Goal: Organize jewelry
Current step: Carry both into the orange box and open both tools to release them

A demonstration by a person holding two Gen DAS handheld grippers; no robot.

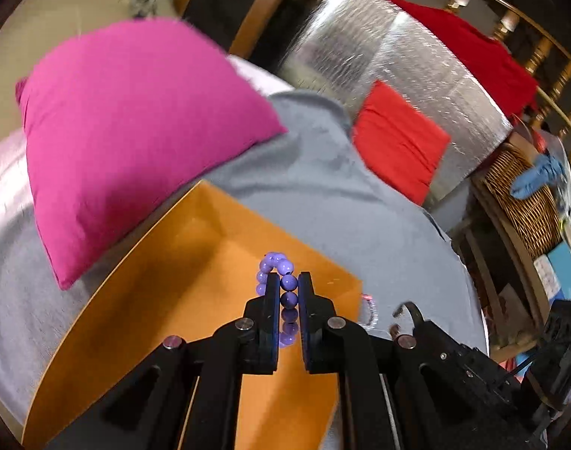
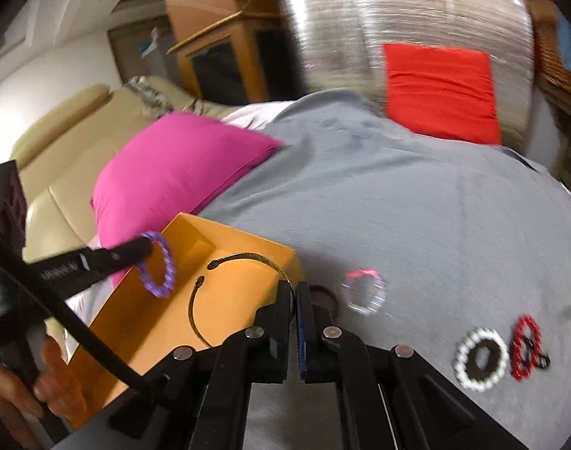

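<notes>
My left gripper is shut on a purple bead bracelet and holds it over the open orange box. From the right wrist view the same left gripper reaches in from the left with the purple bracelet hanging above the box. My right gripper is shut on a thin dark open bangle, whose loop hangs over the box's inside. On the grey cloth lie a pink and clear bracelet, a white and black one and a red one.
A magenta cushion leans behind the box, and a red cushion rests against a silver wrapped block. A wicker basket stands at the right. A person's hand grips the left tool at the lower left.
</notes>
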